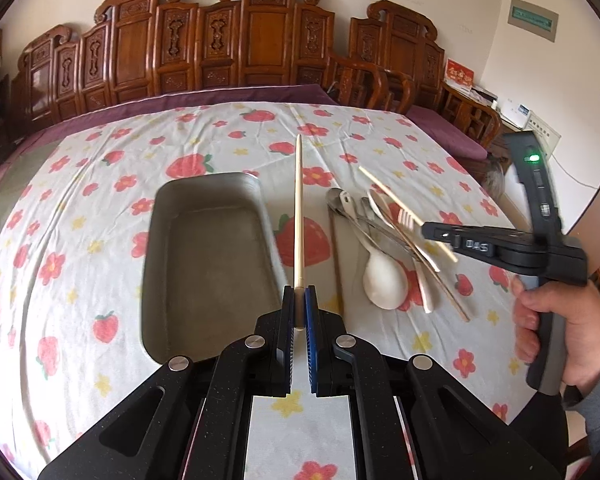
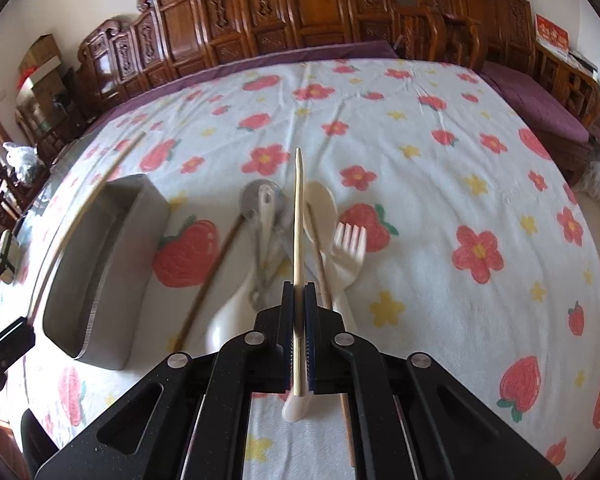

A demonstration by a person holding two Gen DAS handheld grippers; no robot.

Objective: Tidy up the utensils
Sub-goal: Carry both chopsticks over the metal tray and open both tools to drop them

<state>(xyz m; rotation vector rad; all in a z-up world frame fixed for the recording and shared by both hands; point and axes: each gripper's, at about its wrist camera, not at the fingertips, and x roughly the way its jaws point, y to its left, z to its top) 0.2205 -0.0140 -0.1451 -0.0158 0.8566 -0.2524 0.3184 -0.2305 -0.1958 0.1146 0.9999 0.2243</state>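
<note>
My left gripper (image 1: pixel 299 300) is shut on a pale chopstick (image 1: pixel 299 208) that points up and away, beside the right rim of the grey metal tray (image 1: pixel 204 264). To the right, my right gripper (image 1: pixel 426 234) hangs over the utensil pile (image 1: pixel 380 240), clamped on a second pale chopstick (image 1: pixel 392 196). In the right wrist view that gripper (image 2: pixel 299 292) is shut on its chopstick (image 2: pixel 299 208), above a white fork (image 2: pixel 348 248), a white spoon (image 2: pixel 236 320), a metal spoon (image 2: pixel 260 196) and a brown chopstick (image 2: pixel 208 280). The tray (image 2: pixel 112 272) lies to the left.
A flowered strawberry cloth (image 1: pixel 100 200) covers the table. Carved wooden chairs (image 1: pixel 260 40) line its far side, with a purple cushion (image 1: pixel 444 128) at the right. A person's hand (image 1: pixel 560 336) grips the right tool. The left gripper (image 2: pixel 4 344) shows at the left edge.
</note>
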